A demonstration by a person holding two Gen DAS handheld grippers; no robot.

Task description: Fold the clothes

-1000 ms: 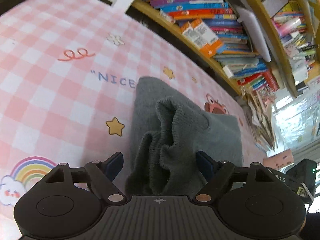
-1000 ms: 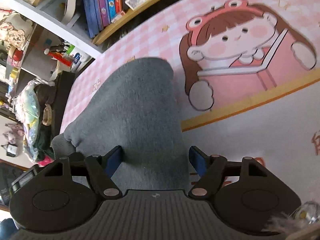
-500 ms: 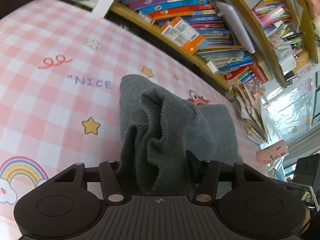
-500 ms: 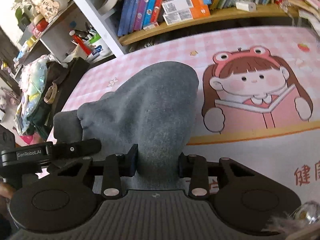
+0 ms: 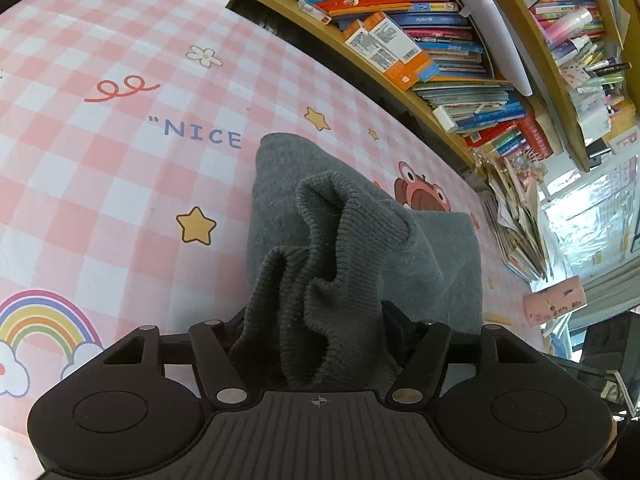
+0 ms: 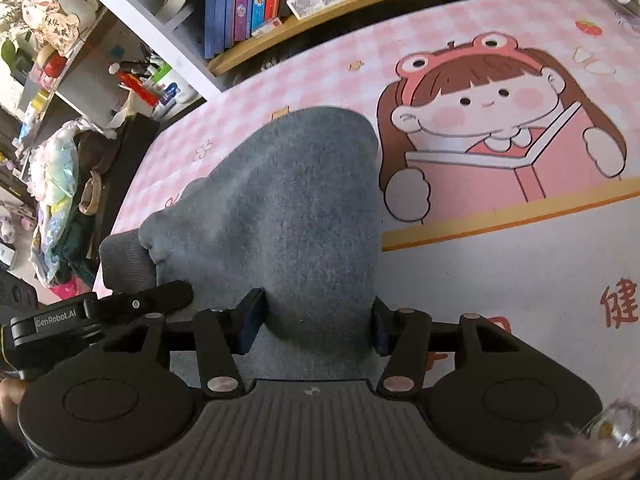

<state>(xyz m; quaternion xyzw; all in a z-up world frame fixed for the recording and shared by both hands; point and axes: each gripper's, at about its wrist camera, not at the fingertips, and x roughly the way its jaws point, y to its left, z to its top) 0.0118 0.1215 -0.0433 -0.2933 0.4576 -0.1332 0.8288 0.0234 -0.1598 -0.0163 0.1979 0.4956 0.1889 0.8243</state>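
Note:
A grey knitted sweater (image 5: pixel 360 248) lies on a pink checked cartoon mat (image 5: pixel 100 168). My left gripper (image 5: pixel 316 320) is shut on its bunched ribbed edge, which stands up between the fingers. In the right wrist view the sweater (image 6: pixel 296 208) stretches away as a smooth grey panel. My right gripper (image 6: pixel 316 320) is shut on its near edge. The left gripper's body (image 6: pixel 100 312) shows at the left of that view, beside the sweater's ribbed cuff (image 6: pixel 124 260).
A low wooden bookshelf (image 5: pixel 400 64) packed with books runs along the mat's far edge. White shelves (image 6: pixel 120 60) with bottles and bags stand to the left in the right wrist view. The mat (image 6: pixel 520 240) carries a cartoon girl print to the right of the sweater.
Both grippers closed on the sweater about half a second ago. Since then the views have shifted slightly, with the fabric still held and lifted at both ends.

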